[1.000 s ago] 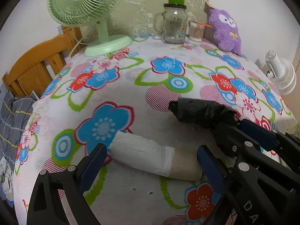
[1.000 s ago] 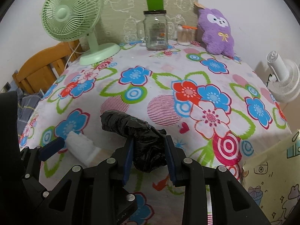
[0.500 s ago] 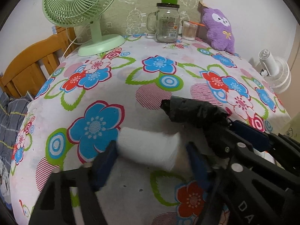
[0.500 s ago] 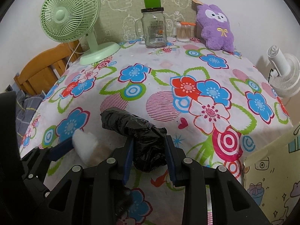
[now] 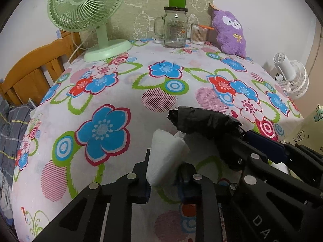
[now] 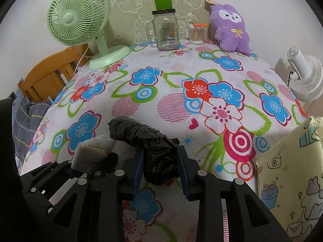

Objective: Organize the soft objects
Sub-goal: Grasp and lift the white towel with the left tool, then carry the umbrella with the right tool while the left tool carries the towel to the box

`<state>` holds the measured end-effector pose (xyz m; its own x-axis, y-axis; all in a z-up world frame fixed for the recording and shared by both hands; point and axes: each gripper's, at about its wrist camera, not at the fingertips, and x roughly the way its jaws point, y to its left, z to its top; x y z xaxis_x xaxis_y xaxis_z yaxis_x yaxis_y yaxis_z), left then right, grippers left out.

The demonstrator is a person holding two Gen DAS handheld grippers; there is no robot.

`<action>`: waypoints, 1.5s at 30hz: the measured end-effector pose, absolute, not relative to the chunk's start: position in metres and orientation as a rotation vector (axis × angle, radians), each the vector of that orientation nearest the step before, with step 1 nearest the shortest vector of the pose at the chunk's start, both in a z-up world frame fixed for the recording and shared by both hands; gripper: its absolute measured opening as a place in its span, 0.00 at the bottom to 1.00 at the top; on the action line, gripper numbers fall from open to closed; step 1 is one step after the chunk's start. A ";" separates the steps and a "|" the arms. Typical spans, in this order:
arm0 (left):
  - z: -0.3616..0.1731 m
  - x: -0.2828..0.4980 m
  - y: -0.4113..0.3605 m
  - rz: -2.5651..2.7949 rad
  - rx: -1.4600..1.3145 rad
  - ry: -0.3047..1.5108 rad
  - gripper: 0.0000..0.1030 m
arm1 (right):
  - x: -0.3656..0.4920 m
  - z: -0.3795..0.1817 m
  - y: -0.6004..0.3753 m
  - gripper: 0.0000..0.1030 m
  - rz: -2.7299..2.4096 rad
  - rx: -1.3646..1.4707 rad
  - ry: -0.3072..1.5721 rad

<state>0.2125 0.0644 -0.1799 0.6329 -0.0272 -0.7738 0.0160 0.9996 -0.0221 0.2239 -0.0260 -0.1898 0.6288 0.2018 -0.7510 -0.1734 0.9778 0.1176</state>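
Layout: two rolls held side by side at the near edge of the table point(image 5: 129, 104).

The white roll point(image 5: 165, 157) is held in the left gripper point(image 5: 164, 183), left of the black roll point(image 6: 149, 141) held in the right gripper point(image 6: 160, 173). Along the far edge are set the desk fan point(image 6: 80, 20) at left, then the jar point(image 6: 164, 30), the swab cup point(image 6: 196, 33) and the plush toy point(image 6: 230, 32) at right.

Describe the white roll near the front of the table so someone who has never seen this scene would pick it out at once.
Start at the flowered tablecloth and come to its near edge, away from the green fan and the purple plush toy at the back. There the left gripper is shut on the white roll, tilted up off the cloth. Its neighbour, the crumpled bundle in the right gripper, is black.
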 end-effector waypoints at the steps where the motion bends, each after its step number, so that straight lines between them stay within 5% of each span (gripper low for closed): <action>1: -0.178 0.211 0.064 -0.022 -0.015 0.880 0.18 | 0.222 -0.188 -0.026 0.34 0.219 0.035 0.859; 45: -0.083 0.116 0.036 0.040 -0.039 0.660 0.18 | 0.125 -0.087 -0.058 0.34 0.277 0.001 0.643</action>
